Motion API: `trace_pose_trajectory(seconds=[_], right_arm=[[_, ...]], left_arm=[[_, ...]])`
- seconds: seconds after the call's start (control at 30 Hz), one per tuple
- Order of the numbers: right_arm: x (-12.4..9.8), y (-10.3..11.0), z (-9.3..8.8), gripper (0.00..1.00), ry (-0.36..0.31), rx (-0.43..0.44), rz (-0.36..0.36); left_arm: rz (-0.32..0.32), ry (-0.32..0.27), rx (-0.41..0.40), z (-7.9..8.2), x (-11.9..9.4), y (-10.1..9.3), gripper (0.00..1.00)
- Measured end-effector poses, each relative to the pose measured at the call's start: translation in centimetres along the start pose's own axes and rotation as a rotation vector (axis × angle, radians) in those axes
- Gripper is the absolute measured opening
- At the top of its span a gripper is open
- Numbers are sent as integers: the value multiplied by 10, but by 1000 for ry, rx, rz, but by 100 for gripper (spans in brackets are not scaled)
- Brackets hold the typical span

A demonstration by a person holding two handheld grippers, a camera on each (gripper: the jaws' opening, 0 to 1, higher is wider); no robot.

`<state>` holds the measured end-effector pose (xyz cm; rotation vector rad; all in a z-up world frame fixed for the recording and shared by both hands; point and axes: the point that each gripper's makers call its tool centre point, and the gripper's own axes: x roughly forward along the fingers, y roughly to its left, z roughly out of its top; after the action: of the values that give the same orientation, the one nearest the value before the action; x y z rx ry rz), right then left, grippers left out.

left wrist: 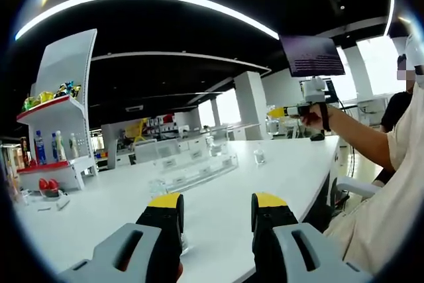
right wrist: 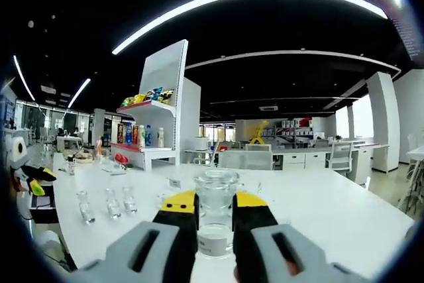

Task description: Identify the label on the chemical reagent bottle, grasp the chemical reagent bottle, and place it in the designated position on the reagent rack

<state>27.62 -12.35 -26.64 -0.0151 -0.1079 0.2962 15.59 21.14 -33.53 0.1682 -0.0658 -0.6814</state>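
Note:
In the right gripper view, a clear glass reagent bottle (right wrist: pixel 215 198) with a white label stands between my jaws, and my right gripper (right wrist: pixel 215 209) is shut on it, held above the white table (right wrist: pixel 318 203). The label's print is too small to read. In the left gripper view, the clear acrylic reagent rack (left wrist: pixel 196 168) lies on the table ahead of my left gripper (left wrist: pixel 217 205), which is open with nothing between its fingers. A person's hand holds the right gripper (left wrist: pixel 286 111) in the air at the upper right. One small clear bottle (left wrist: pixel 259 156) stands right of the rack.
Three small clear bottles (right wrist: pixel 109 203) stand in a row on the table to the left. A white display shelf (right wrist: pixel 161 120) with snacks and drink bottles rises at the table's far end. The person's arm and light shirt (left wrist: pixel 387 190) fill the right side. Office desks and chairs lie beyond.

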Motion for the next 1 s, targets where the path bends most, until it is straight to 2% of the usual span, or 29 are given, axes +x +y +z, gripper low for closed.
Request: trace_pose_trajectory(seconds=[0.67,1.0], right_arm=[[45,19,7,19,15,-12,39],[67,24,-2,19,43,-13,48]], left_arm=[[-11,9,-2,-2,2,-1,42],[-4,17,-3,-2,3,6,42]])
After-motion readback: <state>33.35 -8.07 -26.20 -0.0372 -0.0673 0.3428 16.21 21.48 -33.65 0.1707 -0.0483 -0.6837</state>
